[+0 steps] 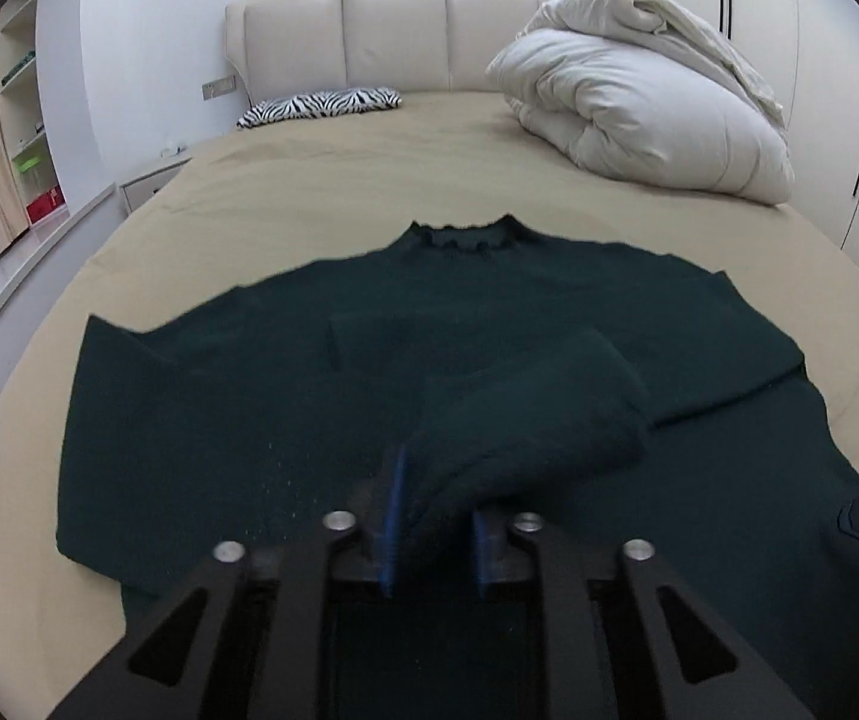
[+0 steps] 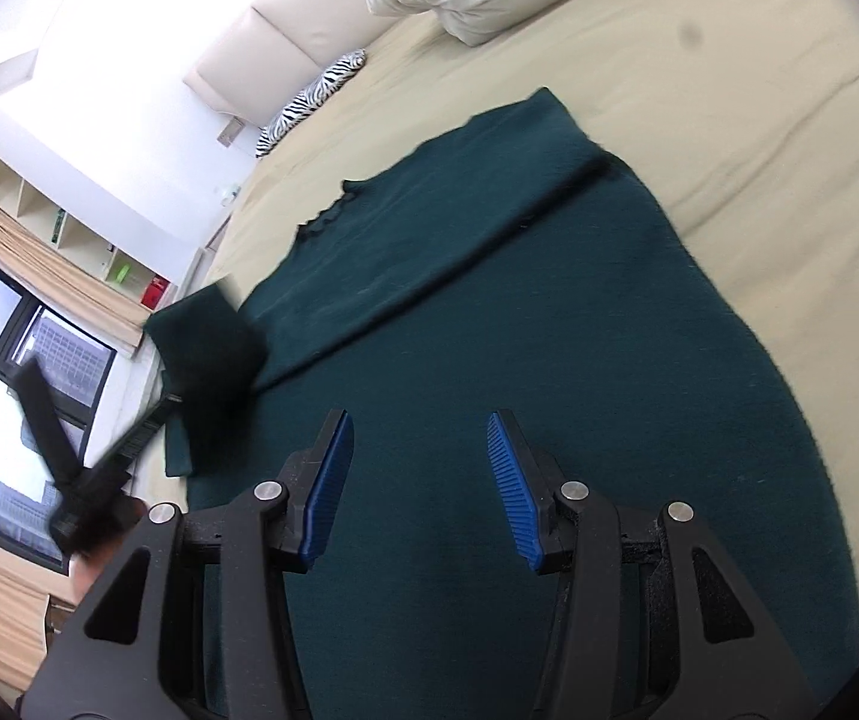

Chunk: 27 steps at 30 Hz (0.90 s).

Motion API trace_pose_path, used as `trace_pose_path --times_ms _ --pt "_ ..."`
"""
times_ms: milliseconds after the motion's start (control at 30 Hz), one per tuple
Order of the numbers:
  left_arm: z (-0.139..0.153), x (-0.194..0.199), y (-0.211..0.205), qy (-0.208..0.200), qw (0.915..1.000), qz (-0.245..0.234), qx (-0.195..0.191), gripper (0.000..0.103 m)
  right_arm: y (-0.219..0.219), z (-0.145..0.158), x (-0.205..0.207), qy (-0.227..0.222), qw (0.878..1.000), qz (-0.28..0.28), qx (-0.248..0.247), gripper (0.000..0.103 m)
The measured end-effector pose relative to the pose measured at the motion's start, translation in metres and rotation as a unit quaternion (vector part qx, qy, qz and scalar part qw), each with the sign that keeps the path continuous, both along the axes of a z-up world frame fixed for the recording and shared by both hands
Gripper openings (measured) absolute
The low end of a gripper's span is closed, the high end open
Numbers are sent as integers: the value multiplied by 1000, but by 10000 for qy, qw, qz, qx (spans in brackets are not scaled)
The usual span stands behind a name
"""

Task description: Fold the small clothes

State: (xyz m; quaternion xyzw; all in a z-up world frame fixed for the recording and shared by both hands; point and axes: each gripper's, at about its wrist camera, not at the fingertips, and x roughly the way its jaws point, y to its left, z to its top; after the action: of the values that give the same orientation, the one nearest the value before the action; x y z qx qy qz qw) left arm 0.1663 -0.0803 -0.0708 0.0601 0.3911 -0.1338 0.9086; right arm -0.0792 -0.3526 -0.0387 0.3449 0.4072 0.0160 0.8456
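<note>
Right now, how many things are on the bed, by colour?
Dark green: 1, the sweater
White: 1, the bundled duvet
Black-and-white striped: 1, the zebra pillow
Total: 3 things on the tan bed

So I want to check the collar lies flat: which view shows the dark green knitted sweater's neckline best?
The left wrist view: the neckline faces the camera, both edges visible. The right wrist view shows it sideways, small and foreshortened.
</note>
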Motion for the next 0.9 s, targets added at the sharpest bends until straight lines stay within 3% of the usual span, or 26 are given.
trace_pose_path --times_ms 33,67,133,367,533,633,800,867,900 --pt "-4 -6 8 77 10000 53 4 55 0 -2 3 40 10000 30 -2 45" --pt "-5 -8 16 90 9999 118 -20 62 1 -4 7 79 10000 60 6 46" --pt "-2 -14 35 116 9997 162 -161 67 5 -6 19 135 9998 151 62 56" --pt "-6 -55 87 361 9951 457 -802 75 52 4 91 -59 9947 999 230 57" --pt "0 -63 126 431 9879 743 -1294 75 78 -23 143 589 9919 1070 338 57" --pt "5 -64 151 377 9825 957 -1553 75 87 -33 160 731 9921 974 301 54" --pt "9 -57 176 389 9768 1177 -1744 75 104 -33 171 813 9900 1125 -238 17" --pt "9 -54 181 401 9742 1273 -1820 75 114 -26 169 764 9877 1262 -520 7" --pt "9 -52 182 405 9733 1291 -1856 75 118 -20 167 712 9866 1309 -667 7"
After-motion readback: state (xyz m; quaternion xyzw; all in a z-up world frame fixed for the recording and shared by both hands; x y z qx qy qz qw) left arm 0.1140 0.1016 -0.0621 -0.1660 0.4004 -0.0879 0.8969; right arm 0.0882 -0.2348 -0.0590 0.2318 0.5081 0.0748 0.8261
